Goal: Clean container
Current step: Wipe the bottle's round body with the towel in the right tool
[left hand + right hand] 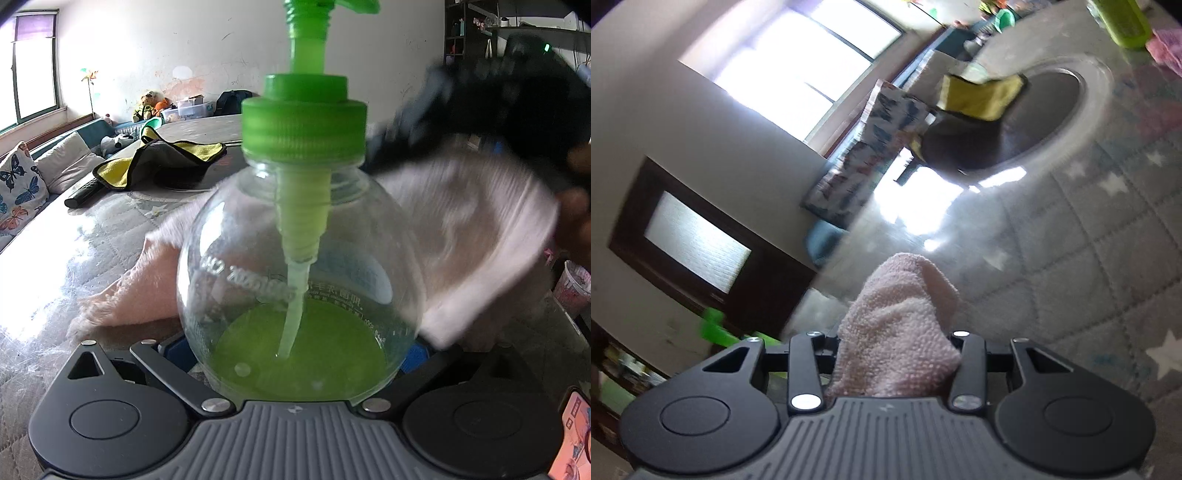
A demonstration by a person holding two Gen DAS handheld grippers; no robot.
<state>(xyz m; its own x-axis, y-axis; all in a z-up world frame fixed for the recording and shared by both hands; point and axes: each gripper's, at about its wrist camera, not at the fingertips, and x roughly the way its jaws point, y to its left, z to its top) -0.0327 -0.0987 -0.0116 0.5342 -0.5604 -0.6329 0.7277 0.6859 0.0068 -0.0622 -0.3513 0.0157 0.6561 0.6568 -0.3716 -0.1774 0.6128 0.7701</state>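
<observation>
A round clear bottle [295,236] with a green pump cap [304,122] and a little green liquid at its bottom fills the left wrist view. My left gripper [295,350] is shut on its lower body, one blue pad [177,349] on each side. A pale pink cloth [461,229] wraps around the back and right of the bottle. My right gripper [480,110], blurred at the upper right, holds that cloth against the bottle's shoulder. In the right wrist view the pink cloth [901,317] bulges out between the fingers of my right gripper [897,343], which is shut on it.
The table has a glossy quilted cover with stars [1089,240]. A yellow and grey cloth [162,162] lies on a dark round plate [1015,122] behind the bottle. A black handle [83,195] lies to the left. A pink cup [570,291] stands at the right. A sofa with a butterfly cushion [18,184] runs along the left.
</observation>
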